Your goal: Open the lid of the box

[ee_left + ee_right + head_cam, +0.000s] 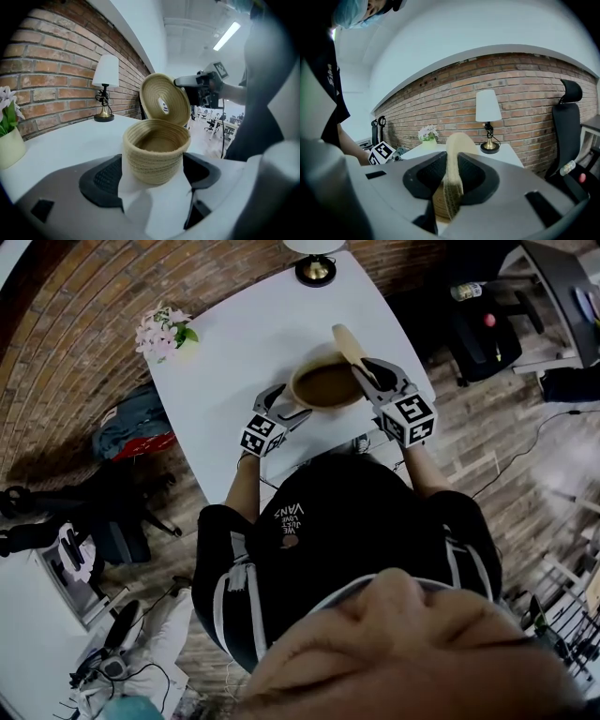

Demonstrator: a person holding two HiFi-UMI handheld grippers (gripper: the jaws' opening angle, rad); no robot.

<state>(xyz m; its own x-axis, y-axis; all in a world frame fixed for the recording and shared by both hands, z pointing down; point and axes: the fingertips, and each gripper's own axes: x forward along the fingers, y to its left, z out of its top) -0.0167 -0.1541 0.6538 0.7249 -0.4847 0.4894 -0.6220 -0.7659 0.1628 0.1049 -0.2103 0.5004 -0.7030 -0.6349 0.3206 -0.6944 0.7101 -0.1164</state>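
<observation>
A round woven box [326, 385] stands near the front edge of the white table [234, 362], with its inside showing. My left gripper [286, 401] has its pads pressed on both sides of the box's wall [157, 157]. My right gripper [370, 371] is shut on the woven lid [349, 343], which it holds tilted up over the box's far right rim. In the left gripper view the lid [165, 99] stands almost upright behind the box. In the right gripper view the lid [454, 164] runs edge-on between the right gripper's [452, 180] pads.
A lamp with a white shade [315, 263] stands at the table's far edge. A pot of pale flowers [167, 334] sits at the far left corner. A brick wall lies behind, a black office chair [567, 131] is to the right, and bags [136, 432] lie on the floor to the left.
</observation>
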